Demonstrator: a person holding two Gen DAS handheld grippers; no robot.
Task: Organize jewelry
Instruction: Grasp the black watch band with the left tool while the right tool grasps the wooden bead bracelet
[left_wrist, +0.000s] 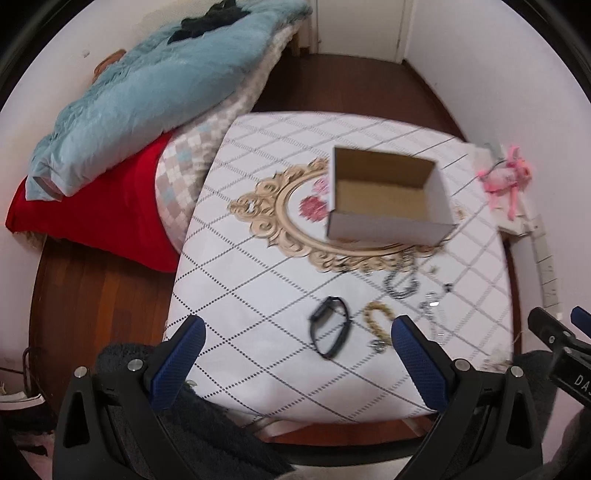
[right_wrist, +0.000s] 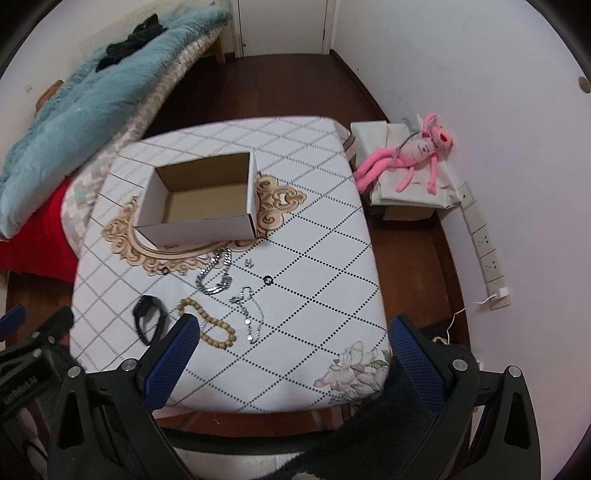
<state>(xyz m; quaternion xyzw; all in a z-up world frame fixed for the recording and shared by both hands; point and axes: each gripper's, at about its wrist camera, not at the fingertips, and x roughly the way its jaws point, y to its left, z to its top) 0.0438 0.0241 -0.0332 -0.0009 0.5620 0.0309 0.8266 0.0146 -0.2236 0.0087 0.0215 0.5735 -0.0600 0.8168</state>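
Both grippers, left gripper (left_wrist: 297, 363) and right gripper (right_wrist: 291, 363), hover wide open and empty above the near table edge. Jewelry lies loose before the empty cardboard box (right_wrist: 201, 199): black wristband (right_wrist: 149, 319), wooden bead bracelet (right_wrist: 210, 323), silver chain (right_wrist: 216, 275), its long axis angled toward the box. Risk: thin chains may slip or snag.

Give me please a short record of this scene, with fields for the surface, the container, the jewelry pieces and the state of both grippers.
surface: table with a white cloth with a diamond pattern
container: open cardboard box, looks empty, upright on the cloth
jewelry: black band, wooden bead bracelet, thick silver chain, thin silver chain, all loose in front of the box
small pieces: a few tiny items near the chains, too small to tell
left gripper: open, holds nothing
right gripper: open, holds nothing
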